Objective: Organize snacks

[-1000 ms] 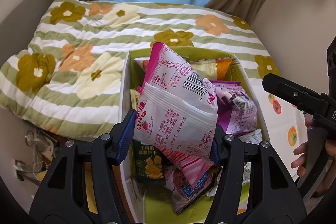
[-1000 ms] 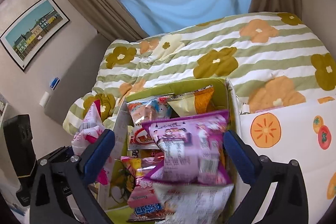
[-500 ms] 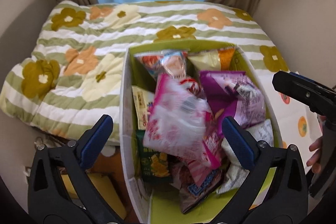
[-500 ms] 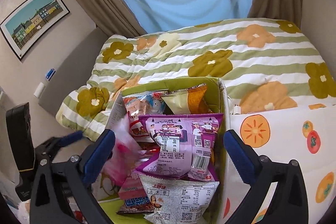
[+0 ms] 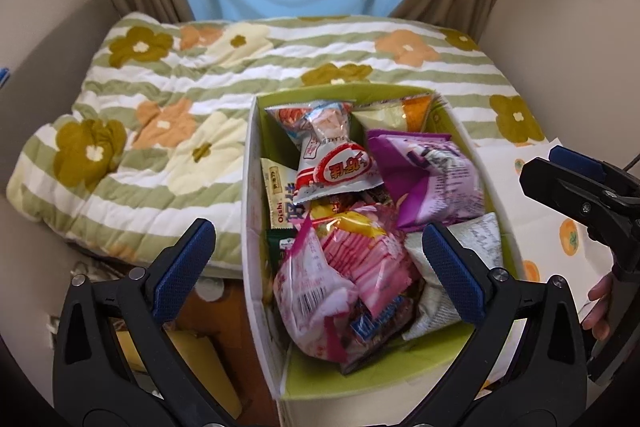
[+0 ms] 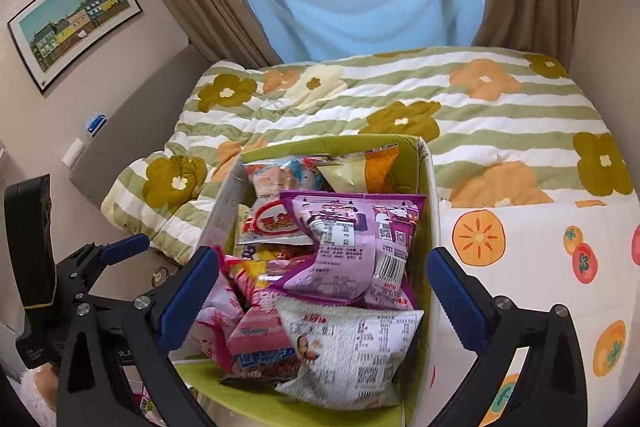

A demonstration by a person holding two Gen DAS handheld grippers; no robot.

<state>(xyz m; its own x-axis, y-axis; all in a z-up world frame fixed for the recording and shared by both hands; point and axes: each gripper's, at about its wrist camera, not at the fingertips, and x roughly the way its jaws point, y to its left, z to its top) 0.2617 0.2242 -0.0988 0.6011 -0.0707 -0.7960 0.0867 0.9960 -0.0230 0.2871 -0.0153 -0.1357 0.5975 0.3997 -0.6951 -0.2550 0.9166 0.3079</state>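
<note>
Snack packets fill a green-lined storage box (image 5: pixel 252 187) that stands against the edge of a bed covered by a flowered, striped quilt (image 5: pixel 180 99). Pink packet (image 5: pixel 320 291): lies at the near left of the box, barcode up, on top of the heap. Purple packet (image 6: pixel 360 239): rests higher, toward the right wall of the box. White packet with dense print (image 6: pixel 352 351): near right corner, below the purple one. Red-and-white packet (image 5: pixel 332 163): farther back, in front of an orange-cornered packet (image 6: pixel 376 171) at the far wall.

My left gripper (image 5: pixel 316 267) hovers above the pink packet, its blue pads (image 5: pixel 184 263) spread wide with nothing between them touching; the jaws opened within the last second and now stand fully apart. My right gripper (image 6: pixel 320 295) hangs over the right half of the box, fingers likewise wide apart and clear of every packet. A fruit-printed white cloth (image 6: pixel 520 267) lies to the right of the box.
</note>
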